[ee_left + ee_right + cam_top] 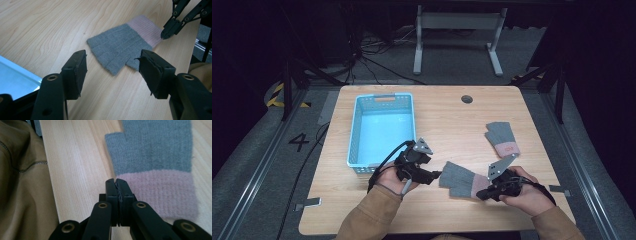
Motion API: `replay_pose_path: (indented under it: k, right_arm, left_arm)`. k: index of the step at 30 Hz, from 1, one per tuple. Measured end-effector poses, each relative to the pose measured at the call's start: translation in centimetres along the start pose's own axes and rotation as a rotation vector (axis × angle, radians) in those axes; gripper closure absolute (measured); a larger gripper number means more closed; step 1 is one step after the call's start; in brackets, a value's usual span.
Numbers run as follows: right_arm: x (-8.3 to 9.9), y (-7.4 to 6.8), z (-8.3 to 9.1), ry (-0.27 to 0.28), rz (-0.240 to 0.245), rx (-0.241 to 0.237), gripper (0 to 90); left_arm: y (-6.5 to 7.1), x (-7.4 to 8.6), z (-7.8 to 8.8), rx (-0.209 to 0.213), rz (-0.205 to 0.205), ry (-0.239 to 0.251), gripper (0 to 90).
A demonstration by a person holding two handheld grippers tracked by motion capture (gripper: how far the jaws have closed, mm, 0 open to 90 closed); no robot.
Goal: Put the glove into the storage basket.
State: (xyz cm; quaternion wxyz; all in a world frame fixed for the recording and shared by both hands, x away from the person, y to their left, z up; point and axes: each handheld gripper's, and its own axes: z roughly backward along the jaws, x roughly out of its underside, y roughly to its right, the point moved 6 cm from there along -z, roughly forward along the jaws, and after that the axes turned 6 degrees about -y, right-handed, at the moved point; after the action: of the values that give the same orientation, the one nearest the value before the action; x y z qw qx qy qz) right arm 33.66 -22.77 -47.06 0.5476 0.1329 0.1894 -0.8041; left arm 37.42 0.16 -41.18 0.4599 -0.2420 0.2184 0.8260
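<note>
The near glove (pixel 460 179), grey with a pink cuff, lies flat on the bench (pixel 447 115) in the lower centre of the high view, between the two grippers. The right gripper (pixel 116 180) has its fingers closed pad to pad at the corner of the pink cuff; from the right gripper view it appears that no fabric is caught between them, though the contact edge is hard to read. The left gripper (pixel 112 66) stands about half open, empty, just short of the glove's finger end. To do the pickup well, reopen the right fingers, lower them so one pad slides under the cuff edge, then close firmly on the knit. Keep the left fingers straddling the far edge. A second glove (pixel 502 138) lies to the upper right; the blue basket (pixel 353 137) sits upper left, the likely destination.
</note>
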Motion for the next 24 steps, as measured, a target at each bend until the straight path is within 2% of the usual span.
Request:
replay_pose_path:
  k: [7, 11, 24]
  right_arm:
    - [0.3, -0.3, -1.1, -0.04, 0.022, -0.027, 89.8]
    - [0.4, 0.1, -1.4, -0.058, 0.007, -0.007, 89.9]
    - [0.7, 1.5, -1.0, -0.035, -0.011, 0.057, 90.0]
  left_arm:
    - [0.0, 0.0, 0.0, 0.0, 0.002, -0.001, 39.8]
    - [0.0, 0.1, 0.0, 0.001, 0.002, -0.003, 39.8]
    - [0.0, 0.2, -0.1, -0.002, 0.005, -0.004, 39.8]
